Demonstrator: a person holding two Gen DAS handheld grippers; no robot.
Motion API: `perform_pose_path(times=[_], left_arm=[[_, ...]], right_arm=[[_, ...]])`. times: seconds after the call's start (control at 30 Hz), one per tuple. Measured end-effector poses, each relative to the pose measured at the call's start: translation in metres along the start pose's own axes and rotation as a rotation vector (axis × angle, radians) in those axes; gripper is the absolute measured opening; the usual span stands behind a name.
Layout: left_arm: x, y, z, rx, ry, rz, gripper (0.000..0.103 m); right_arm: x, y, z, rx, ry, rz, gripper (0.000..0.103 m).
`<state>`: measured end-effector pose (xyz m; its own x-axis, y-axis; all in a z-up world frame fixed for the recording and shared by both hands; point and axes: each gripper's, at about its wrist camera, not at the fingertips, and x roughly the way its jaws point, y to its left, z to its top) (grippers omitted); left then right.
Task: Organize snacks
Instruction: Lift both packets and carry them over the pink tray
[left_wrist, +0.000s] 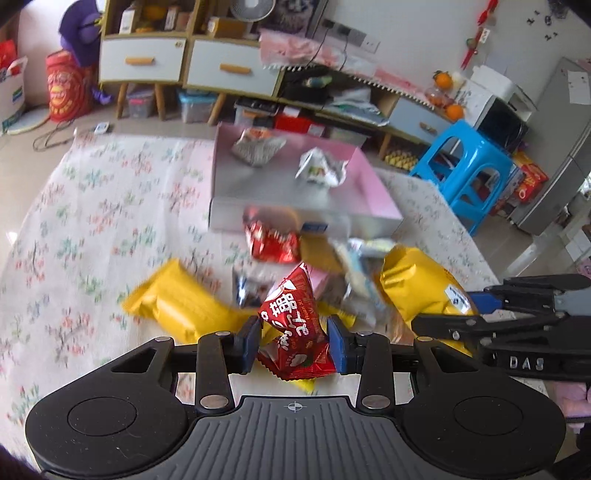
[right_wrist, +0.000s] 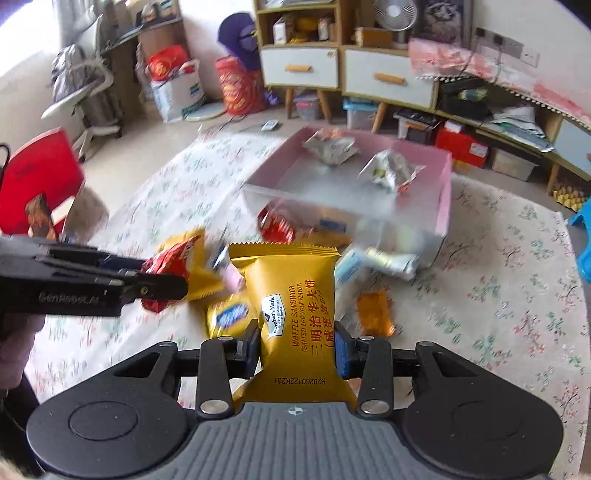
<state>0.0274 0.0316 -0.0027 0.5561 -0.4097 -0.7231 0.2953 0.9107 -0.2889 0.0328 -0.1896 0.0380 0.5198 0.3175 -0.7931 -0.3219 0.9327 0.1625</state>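
The box sits on the cloth-covered table, at its far side, with two crumpled packets lying inside it, one behind and to the left of the other. Before the box's near wall a heap of loose snacks lies on the cloth, some touching or overlapping each other. Nearest the cameras, the left gripper holds a small packet above the heap, and to its right the right gripper holds a waffle sandwich pack upright over the same pile.
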Motion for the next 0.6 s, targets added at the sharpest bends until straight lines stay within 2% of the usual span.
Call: perform_pose_path(times=[0.3,0.6], left_arm=[[0.012,-0.015,0.034,0.023,-0.052,0.023,0.036],[0.039,-0.023,0.065,0.057,-0.068,0.08,0.036]], right_arm=[[0.009,-0.024,0.035,0.124,-0.039,-0.034,0.029],[0.039,-0.053,0.053,0.301,-0.024,-0.058,0.029]])
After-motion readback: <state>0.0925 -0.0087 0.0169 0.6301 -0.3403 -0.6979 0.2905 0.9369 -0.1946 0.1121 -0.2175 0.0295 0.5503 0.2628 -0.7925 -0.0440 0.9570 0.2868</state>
